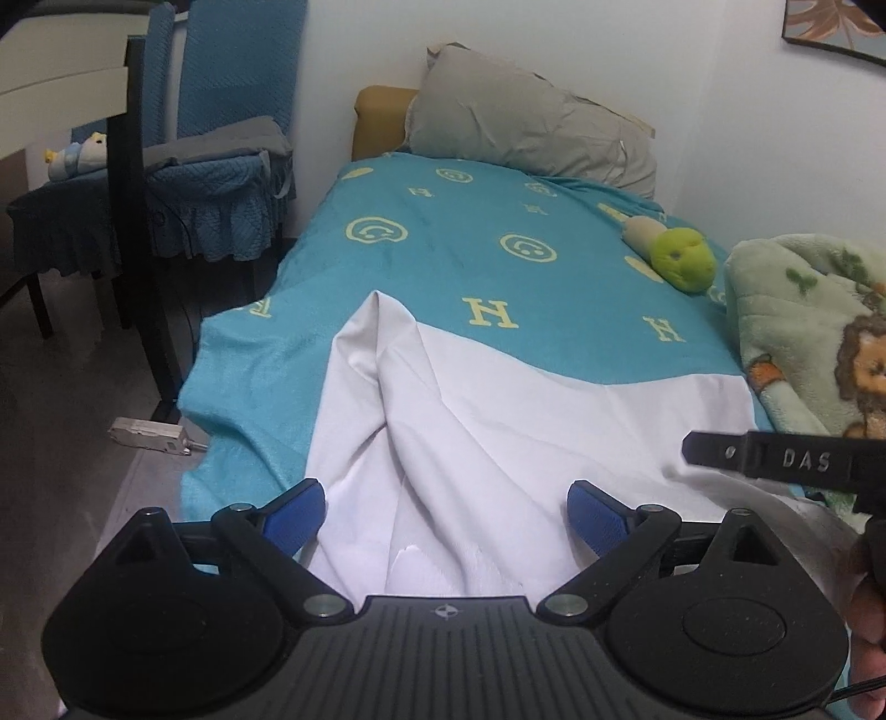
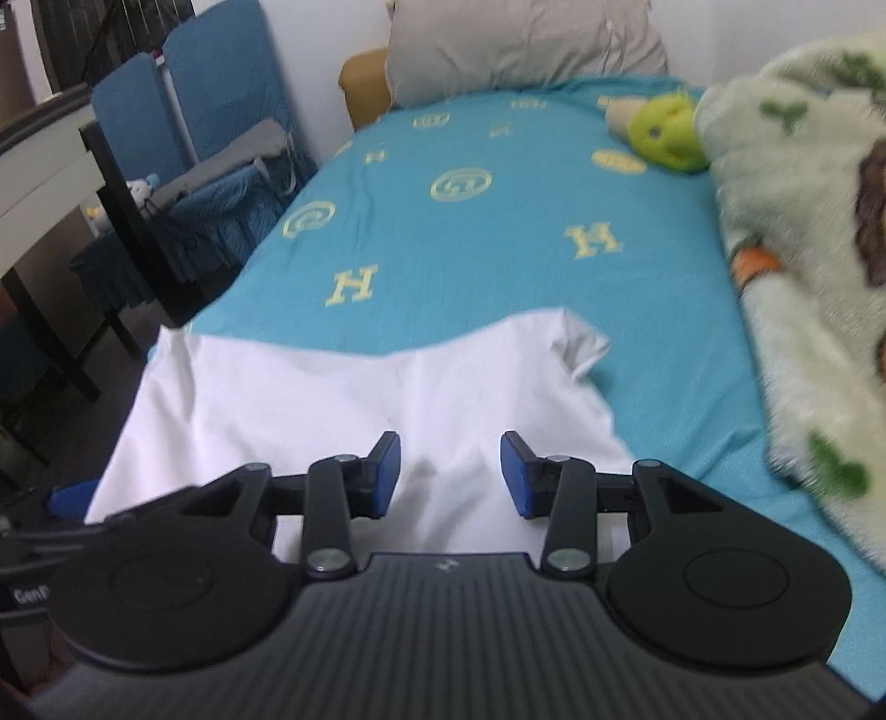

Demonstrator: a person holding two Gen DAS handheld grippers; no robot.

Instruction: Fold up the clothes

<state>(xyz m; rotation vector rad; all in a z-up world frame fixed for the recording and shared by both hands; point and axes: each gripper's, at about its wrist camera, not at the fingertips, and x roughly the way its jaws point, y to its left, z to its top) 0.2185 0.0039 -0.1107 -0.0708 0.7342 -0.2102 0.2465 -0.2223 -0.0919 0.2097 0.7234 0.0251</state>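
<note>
cloth: white shirt (image 1: 443, 443) lies on the blue bed (image 1: 443, 255), soft, light and floppy, likely to sag. left hand-held gripper (image 1: 446, 518) and right hand-held gripper (image 2: 449, 476) are both apart, holding nothing. corners look best to pinch.

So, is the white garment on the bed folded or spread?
Mostly spread, not neatly folded: the white garment lies open on the bed, with one raised crease.

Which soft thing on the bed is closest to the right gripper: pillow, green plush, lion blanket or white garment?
The white garment: the open right gripper hangs directly over it. The lion blanket lies off to its right; green plush and pillow are farther up.
</note>
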